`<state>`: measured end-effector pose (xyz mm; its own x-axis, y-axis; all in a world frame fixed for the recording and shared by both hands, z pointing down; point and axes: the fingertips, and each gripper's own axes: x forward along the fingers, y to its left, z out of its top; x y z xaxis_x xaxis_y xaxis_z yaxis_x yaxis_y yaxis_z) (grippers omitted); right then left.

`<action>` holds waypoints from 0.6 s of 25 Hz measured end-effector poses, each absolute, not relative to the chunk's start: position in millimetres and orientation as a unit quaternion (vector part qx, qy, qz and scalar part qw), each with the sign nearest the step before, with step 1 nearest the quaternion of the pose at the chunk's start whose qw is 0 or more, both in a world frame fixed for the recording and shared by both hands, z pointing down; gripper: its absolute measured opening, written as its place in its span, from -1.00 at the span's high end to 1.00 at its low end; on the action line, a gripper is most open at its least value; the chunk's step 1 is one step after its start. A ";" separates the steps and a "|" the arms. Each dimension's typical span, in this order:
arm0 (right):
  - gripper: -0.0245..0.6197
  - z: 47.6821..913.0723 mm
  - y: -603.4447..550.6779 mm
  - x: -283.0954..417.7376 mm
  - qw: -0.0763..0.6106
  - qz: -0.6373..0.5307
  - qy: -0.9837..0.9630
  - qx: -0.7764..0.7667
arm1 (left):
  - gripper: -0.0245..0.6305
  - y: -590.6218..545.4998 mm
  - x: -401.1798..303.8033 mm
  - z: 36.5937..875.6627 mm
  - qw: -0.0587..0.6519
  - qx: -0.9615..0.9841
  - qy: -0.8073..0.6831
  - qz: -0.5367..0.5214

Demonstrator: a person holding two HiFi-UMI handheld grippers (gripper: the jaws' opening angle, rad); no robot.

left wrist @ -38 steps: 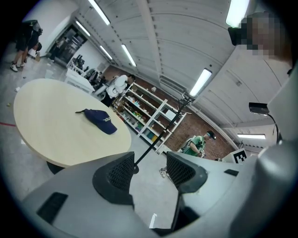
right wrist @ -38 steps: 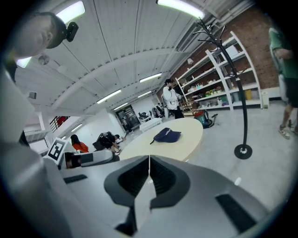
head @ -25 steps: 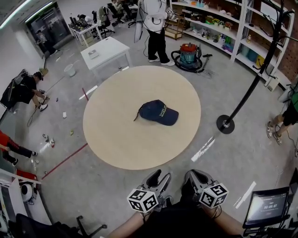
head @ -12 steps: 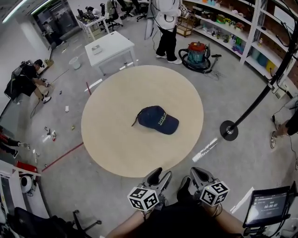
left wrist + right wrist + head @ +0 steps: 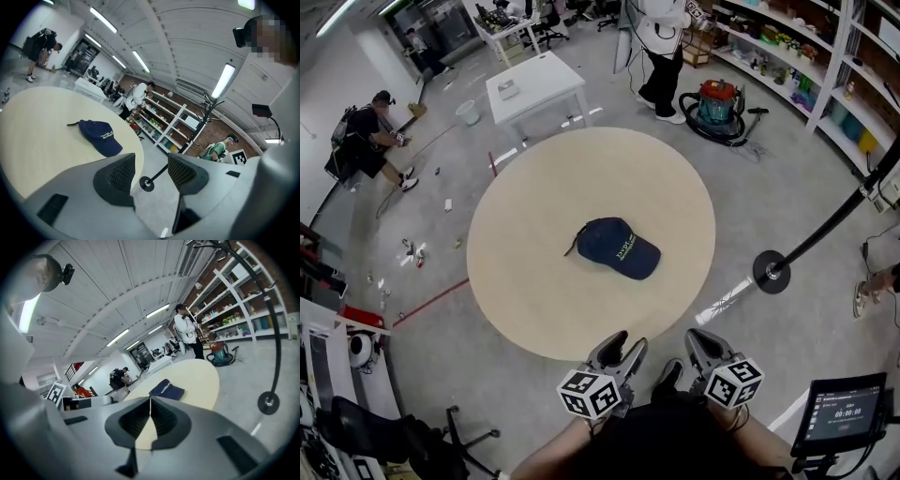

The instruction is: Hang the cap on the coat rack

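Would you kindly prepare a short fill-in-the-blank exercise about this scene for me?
The navy blue fabric cap lies on the round beige table, touched by ____ gripper.
Of the left gripper and right gripper, only the ____ one has its jaws together.
The black metal coat rack stands on the person's ____ side of the table.
Missing: neither; right; right.

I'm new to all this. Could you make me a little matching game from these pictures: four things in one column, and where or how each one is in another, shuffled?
1. cap
2. coat rack
3. left hand-held gripper
4. right hand-held gripper

A. jaws together, empty
B. lying on the round table
C. standing beside the table
D. jaws apart, empty

Pairs: 1-B, 2-C, 3-D, 4-A
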<state>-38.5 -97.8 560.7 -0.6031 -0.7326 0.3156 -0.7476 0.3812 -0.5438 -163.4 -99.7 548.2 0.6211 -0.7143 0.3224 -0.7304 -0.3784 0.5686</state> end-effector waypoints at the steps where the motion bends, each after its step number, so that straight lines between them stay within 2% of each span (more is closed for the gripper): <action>1: 0.91 560.9 -99.0 -37.8 0.010 0.334 -0.832 0.443 | 0.23 -99.6 -163.0 547.9 0.348 0.829 -0.438 0.012; 15: 0.91 570.4 -139.5 -27.9 0.003 0.365 -0.844 0.394 | 0.24 -122.1 -148.6 544.7 0.344 0.805 -0.483 0.018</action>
<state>-27.9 -139.5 570.4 -0.6897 -0.6621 0.2931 -0.6670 0.4235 -0.6129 -148.6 -122.1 544.7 0.5324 -0.7654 0.3615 -0.7905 -0.2969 0.5356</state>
